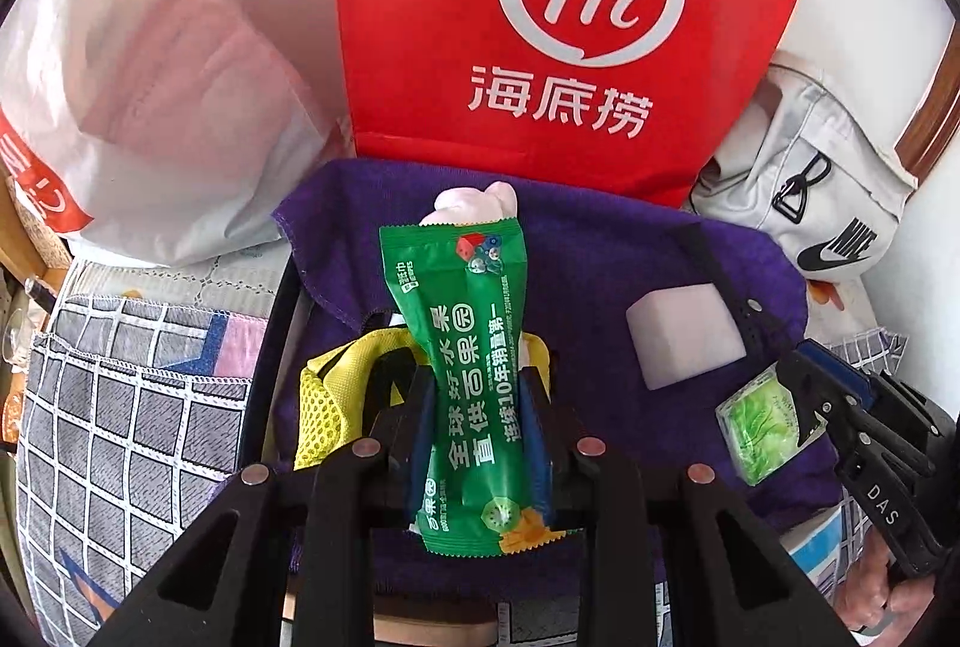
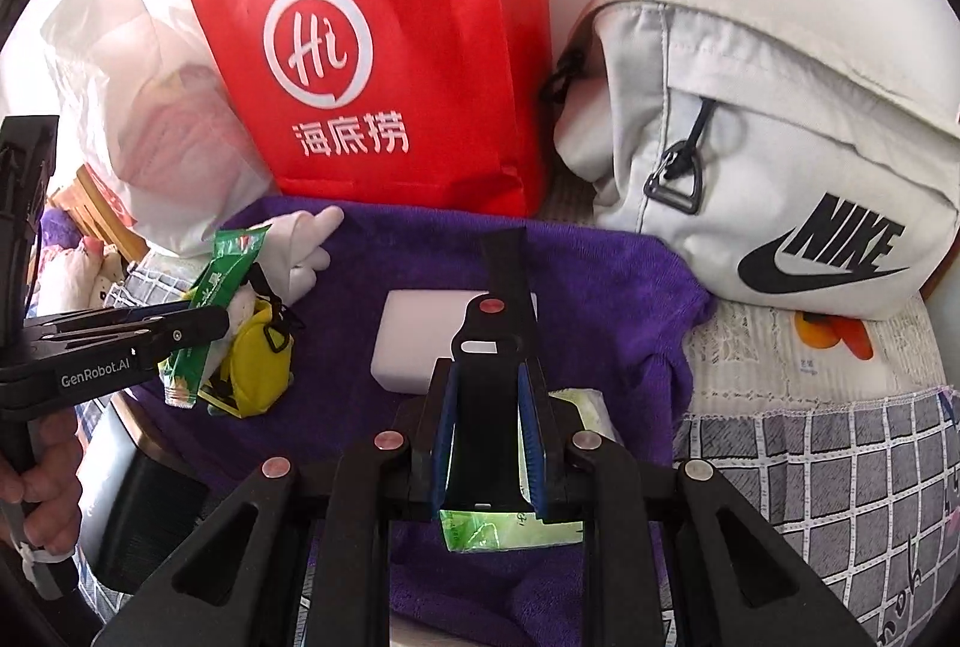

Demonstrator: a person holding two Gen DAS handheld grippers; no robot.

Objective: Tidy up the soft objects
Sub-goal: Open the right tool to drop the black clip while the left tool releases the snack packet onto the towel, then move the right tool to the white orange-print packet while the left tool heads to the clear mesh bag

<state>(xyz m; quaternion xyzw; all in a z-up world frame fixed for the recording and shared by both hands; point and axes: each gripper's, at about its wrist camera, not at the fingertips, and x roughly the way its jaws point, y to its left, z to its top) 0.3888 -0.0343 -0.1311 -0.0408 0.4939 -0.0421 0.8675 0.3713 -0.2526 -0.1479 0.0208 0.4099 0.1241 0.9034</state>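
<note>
Left wrist view: the left gripper [image 1: 477,395] is clamped on a green sachet [image 1: 468,383], pads pressing its lower half. The sachet's long axis runs along the fingers, its top end pointing away toward the red bag [image 1: 564,23], its bottom end back by the camera. Beneath it lie a yellow pouch [image 1: 336,395] and a white plush [image 1: 474,206], all over a purple towel [image 1: 600,251]. A white block [image 1: 684,341] rests on the towel to the right; further right the right gripper [image 1: 801,407] has its jaws together on a green tissue pack [image 1: 756,425]. A white plastic bag [image 1: 156,107] and a Nike bag [image 1: 822,191] flank the red bag. Right wrist view: the right gripper [image 2: 489,443] is closed on the tissue pack [image 2: 510,527], which lies crosswise under the fingers above the towel [image 2: 600,299]. At left, the left gripper [image 2: 204,323] holds the sachet [image 2: 210,311] tilted, top end up toward the plush [image 2: 312,245], above the pouch [image 2: 258,359].
</note>
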